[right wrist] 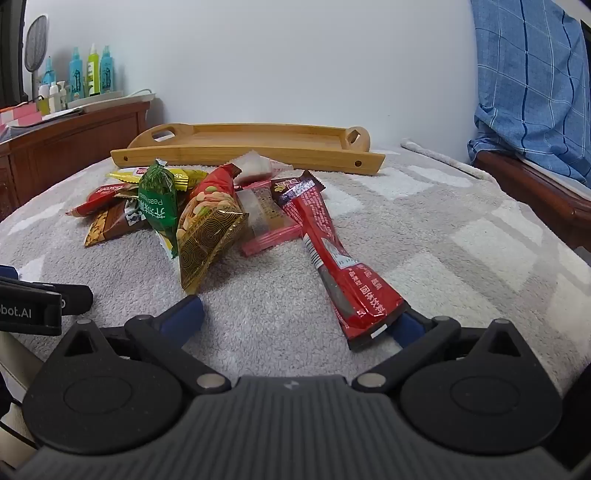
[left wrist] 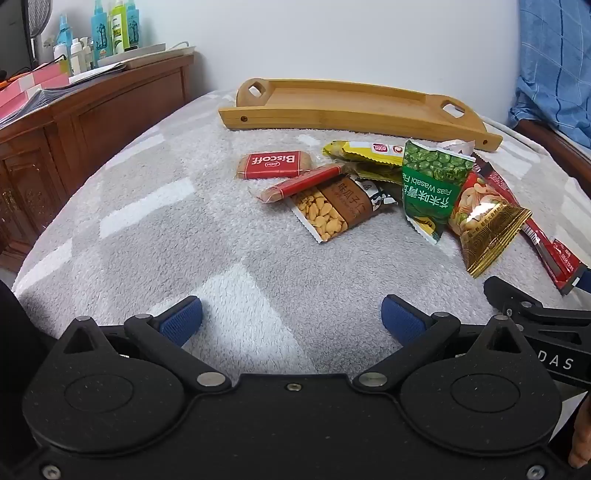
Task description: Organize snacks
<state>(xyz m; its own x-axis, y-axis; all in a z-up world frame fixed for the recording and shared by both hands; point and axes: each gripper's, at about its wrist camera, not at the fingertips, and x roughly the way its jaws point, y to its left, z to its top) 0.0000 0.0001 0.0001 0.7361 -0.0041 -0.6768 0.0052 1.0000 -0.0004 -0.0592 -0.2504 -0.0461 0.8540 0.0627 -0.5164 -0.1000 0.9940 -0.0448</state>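
A heap of snack packets lies on a grey fleece blanket (left wrist: 184, 229). In the left wrist view I see a red Biscoff packet (left wrist: 273, 165), a red stick (left wrist: 303, 183), a brown seed packet (left wrist: 338, 208), a green wasabi pea bag (left wrist: 432, 184) and a gold nut bag (left wrist: 484, 229). Behind them sits a bamboo tray (left wrist: 354, 107), with nothing in it. My left gripper (left wrist: 291, 319) stands open above bare blanket, short of the heap. My right gripper (right wrist: 295, 319) is open too; the near end of a long red drink-mix packet (right wrist: 343, 273) lies over its right finger (right wrist: 406, 326).
A wooden cabinet (left wrist: 74, 122) with bottles (left wrist: 110, 33) and papers on top stands left of the blanket. A blue checked cloth (right wrist: 535, 85) hangs over a wooden frame at the right. A white wall rises behind the tray (right wrist: 251, 147).
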